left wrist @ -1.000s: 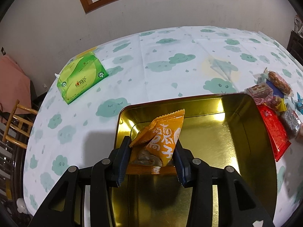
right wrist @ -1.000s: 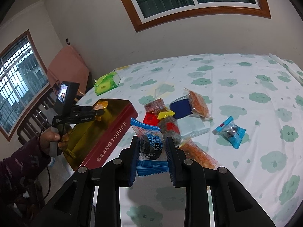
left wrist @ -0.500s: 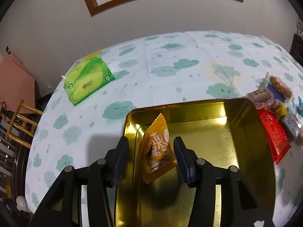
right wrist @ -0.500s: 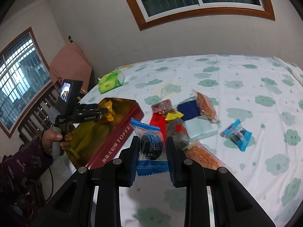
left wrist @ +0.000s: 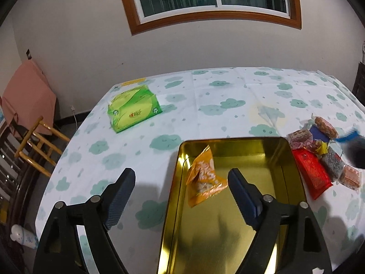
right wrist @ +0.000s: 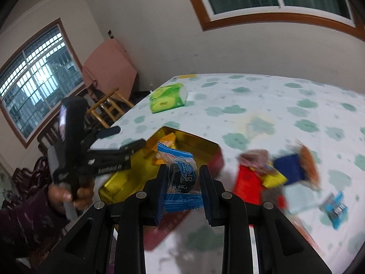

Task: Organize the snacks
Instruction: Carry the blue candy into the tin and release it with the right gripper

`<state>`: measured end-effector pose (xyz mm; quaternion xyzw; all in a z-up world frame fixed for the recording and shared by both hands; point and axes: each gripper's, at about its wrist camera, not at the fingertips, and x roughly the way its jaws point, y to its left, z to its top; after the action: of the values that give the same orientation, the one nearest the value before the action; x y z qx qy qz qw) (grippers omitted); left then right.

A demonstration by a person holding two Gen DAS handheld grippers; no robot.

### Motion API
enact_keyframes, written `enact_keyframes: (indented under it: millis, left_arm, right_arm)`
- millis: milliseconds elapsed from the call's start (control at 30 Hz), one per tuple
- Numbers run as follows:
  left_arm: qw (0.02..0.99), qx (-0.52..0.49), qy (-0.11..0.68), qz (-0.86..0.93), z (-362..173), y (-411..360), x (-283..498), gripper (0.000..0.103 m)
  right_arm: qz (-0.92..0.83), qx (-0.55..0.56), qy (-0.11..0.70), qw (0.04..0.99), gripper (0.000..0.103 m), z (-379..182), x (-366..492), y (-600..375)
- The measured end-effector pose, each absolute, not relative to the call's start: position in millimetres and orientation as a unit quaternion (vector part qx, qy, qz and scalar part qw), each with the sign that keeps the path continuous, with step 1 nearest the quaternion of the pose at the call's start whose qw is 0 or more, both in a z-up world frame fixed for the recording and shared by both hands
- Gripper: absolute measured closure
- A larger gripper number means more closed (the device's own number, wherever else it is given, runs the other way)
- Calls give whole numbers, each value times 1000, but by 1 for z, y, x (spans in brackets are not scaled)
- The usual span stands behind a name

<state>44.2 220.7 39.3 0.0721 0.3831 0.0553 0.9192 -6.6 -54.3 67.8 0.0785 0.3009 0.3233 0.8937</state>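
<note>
A: How did the left tongs (left wrist: 180, 189) stand?
B: Spread wide with nothing between them, hovering above the gold tin (left wrist: 294, 175). The orange packet (left wrist: 204, 179) lay inside the tin, propped against its left wall near the far corner. It bore white characters, too blurred to read.

A: And the right tongs (right wrist: 183, 182)?
B: Clamped on a blue packet (right wrist: 182, 178) with a dark round sweet showing through its clear window. White Chinese characters sat on a blue patch, smeared by motion, so I could not read them. It hung above the tin's near rim.

A: Anything else on the counter (left wrist: 216, 96)?
B: A green tissue pack (left wrist: 134, 107) near the far left corner, with a small red logo I couldn't make out. Right of the tin lay a pile of snacks (left wrist: 319, 150): a red pouch (left wrist: 311, 173) touching the tin's right wall, plus dark blue, yellow and orange wrappers. A small blue candy (right wrist: 335, 207) lay apart toward the right edge. The left tool's side carried white lettering, unreadable through blur.
</note>
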Motion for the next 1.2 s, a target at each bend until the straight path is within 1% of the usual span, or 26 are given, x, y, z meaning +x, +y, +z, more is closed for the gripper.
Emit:
enact_keyframes:
  millis: [200, 467, 567, 633, 667, 700, 733, 967, 1100, 1200]
  left_arm:
    - [914, 54, 397, 65, 34, 236, 33, 22]
    - [912, 38, 403, 64, 31, 249, 24, 22]
    - [912, 27, 405, 64, 31, 253, 21, 11]
    - [915, 17, 398, 56, 33, 255, 18, 11]
    - [916, 17, 398, 56, 33, 255, 17, 8]
    - [915, 17, 400, 56, 33, 256, 16, 3]
    - [914, 17, 402, 58, 32, 257, 16, 2]
    - [912, 18, 406, 60, 28, 259, 13, 1]
    - [903, 13, 424, 67, 23, 261, 16, 1]
    - [905, 19, 419, 76, 21, 262, 14, 1]
  right_arm:
    - [334, 67, 326, 882, 74, 60, 29, -10]
    - [325, 55, 356, 874, 74, 40, 63, 19]
    - [321, 49, 366, 872, 74, 34, 71, 26]
    - [319, 47, 371, 871, 74, 30, 75, 30]
    - [317, 45, 374, 870, 74, 29, 76, 32]
    - [315, 44, 377, 870, 74, 27, 78, 34]
    - [314, 45, 380, 869, 74, 25, 81, 35]
    - [307, 43, 392, 866, 74, 18, 88, 44]
    - [305, 41, 395, 866, 74, 16, 91, 47]
    - [303, 40, 397, 865, 74, 15, 92, 51]
